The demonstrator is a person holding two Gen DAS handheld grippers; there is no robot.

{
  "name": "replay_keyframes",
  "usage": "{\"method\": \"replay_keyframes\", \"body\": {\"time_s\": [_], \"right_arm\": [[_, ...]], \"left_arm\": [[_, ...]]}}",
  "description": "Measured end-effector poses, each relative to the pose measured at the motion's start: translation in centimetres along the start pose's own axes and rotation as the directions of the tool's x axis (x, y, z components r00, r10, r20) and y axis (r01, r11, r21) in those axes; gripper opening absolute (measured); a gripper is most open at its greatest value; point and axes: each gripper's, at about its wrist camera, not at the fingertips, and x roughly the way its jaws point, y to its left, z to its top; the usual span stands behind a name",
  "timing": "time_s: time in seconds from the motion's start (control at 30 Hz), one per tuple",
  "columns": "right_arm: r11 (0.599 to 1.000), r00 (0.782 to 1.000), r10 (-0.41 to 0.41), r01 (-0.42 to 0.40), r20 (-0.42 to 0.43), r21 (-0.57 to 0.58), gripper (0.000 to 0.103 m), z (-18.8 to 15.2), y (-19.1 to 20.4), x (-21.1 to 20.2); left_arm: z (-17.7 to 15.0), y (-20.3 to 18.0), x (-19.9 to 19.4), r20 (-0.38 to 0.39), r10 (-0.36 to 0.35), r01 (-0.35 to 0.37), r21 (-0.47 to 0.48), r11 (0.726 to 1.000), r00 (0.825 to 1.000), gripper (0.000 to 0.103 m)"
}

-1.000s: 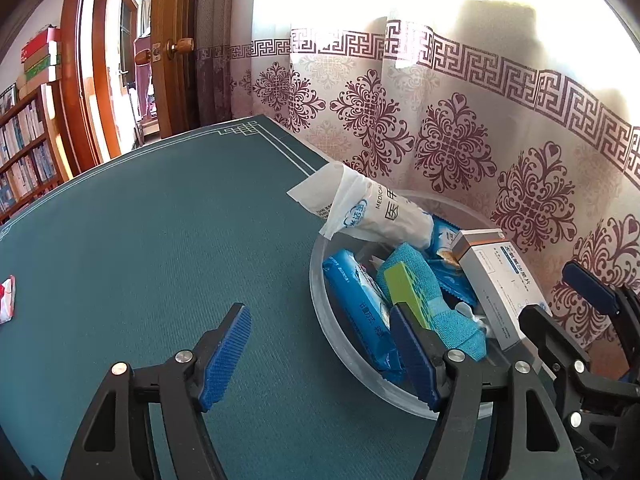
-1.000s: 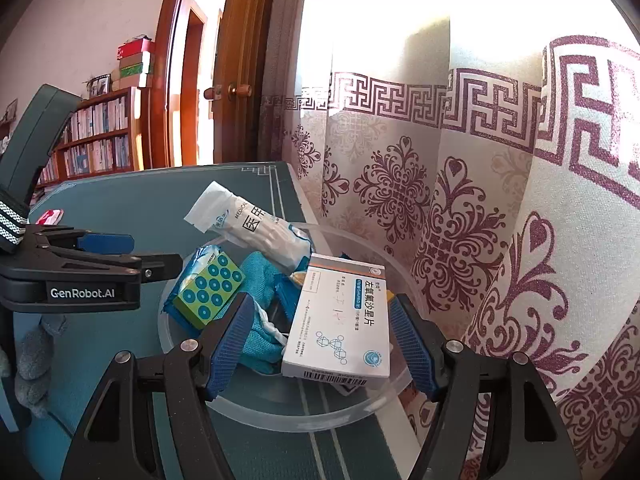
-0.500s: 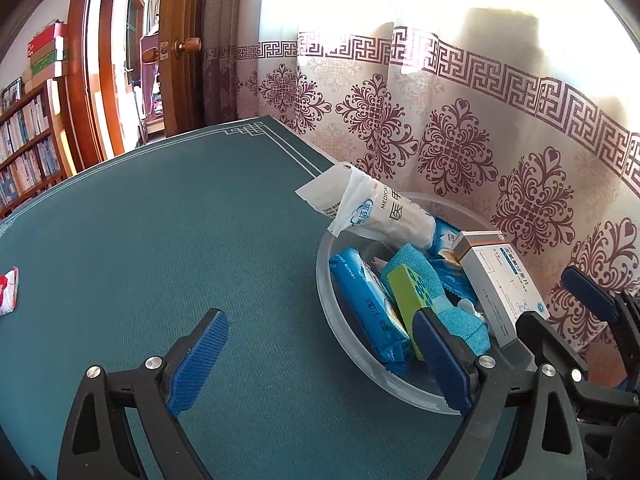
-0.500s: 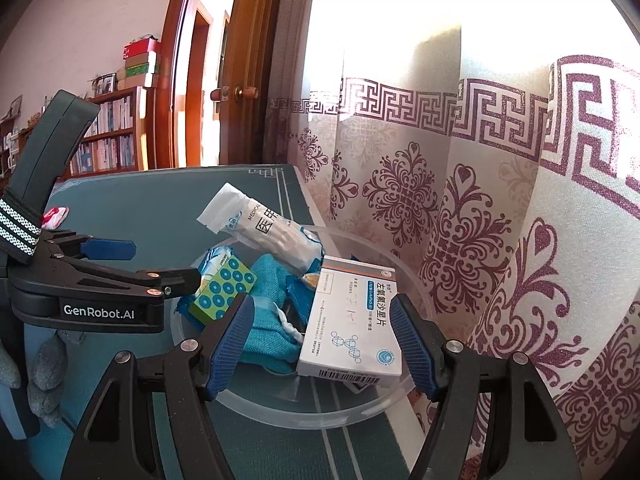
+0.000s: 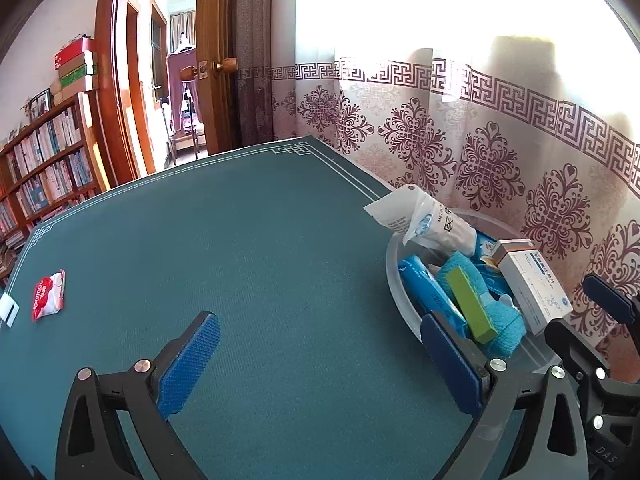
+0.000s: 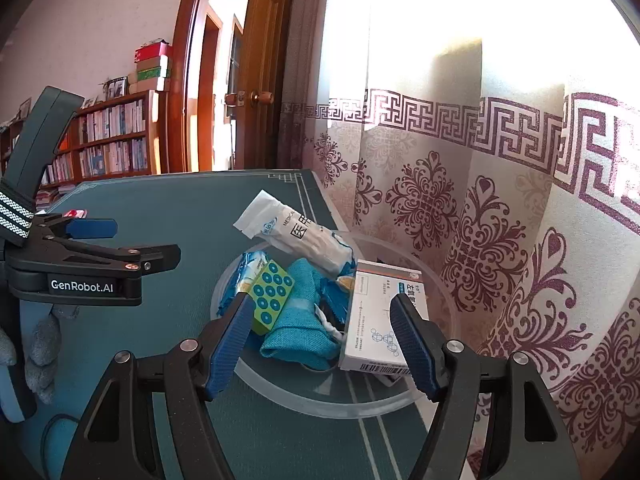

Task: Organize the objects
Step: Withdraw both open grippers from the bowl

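Observation:
A clear plastic bowl stands at the teal table's right edge by the curtain. It holds a white medical pouch, a white medicine box, a green dotted box, a teal cloth and a blue packet. My left gripper hovers over bare table left of the bowl, its jaws opening with nothing between them. In front of the bowl my right gripper is open, gripping nothing. A red-and-white sachet lies far left.
A patterned curtain hangs close behind the bowl along the table's right edge. A small white object sits beside the sachet at the table's left edge. A bookshelf and an open wooden door lie beyond the table.
The left jaws have spread much wider and that gripper has drawn back and left, away from the bowl. The right gripper has eased back a little, its jaws unchanged.

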Motion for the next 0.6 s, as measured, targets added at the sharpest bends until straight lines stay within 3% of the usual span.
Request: {"method": "replay_keyframes", "body": {"time_s": [0.33,0.6], "right_arm": [[0.994,0.995,0.104,-0.104,0.008,-0.021,0.078,0.8,3.7,-0.6],[0.970,0.970,0.242,-0.242,-0.041,-0.009,0.078,1.4,7.3,0.5]], "left_arm": [[-0.7,3.7,-0.7,-0.005,0.064,-0.065,-0.047,0.997,0.998,0.102],[-1.4,7.2,-1.5,-0.001,0.114,-0.114,-0.089,0.989,0.993,0.102]]}}
